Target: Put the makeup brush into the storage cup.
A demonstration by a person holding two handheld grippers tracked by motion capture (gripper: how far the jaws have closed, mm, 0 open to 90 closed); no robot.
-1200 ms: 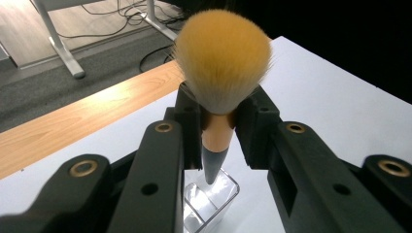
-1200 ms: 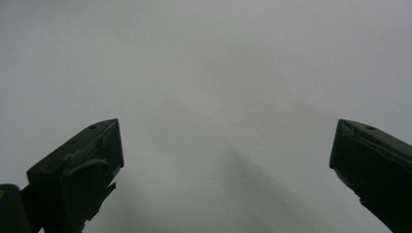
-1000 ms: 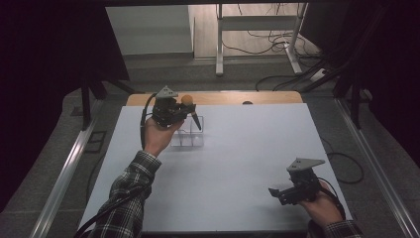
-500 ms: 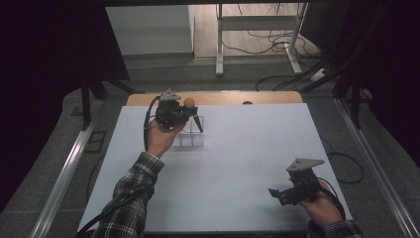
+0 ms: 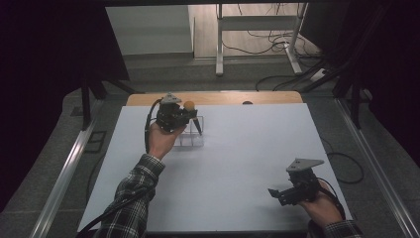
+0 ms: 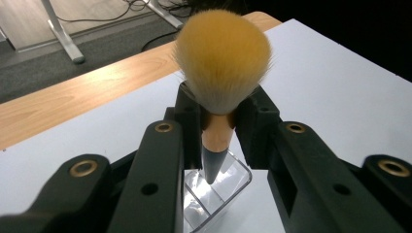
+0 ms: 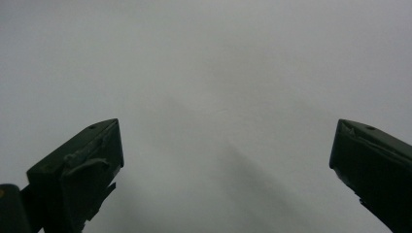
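Here, left gripper fingers clenched on brush over clear organiser; right gripper fingers spread wide, empty

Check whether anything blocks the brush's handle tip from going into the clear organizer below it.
Nothing visible does. The left gripper holds the brush with its tip just above the clear organizer, an open compartment beneath it.

Your table carries a white sheet over nearly its whole top, leaving a strip of bare wood along the far edge. A clear plastic organizer with compartments sits directly on the white surface, in the far left part, near that wooden strip.
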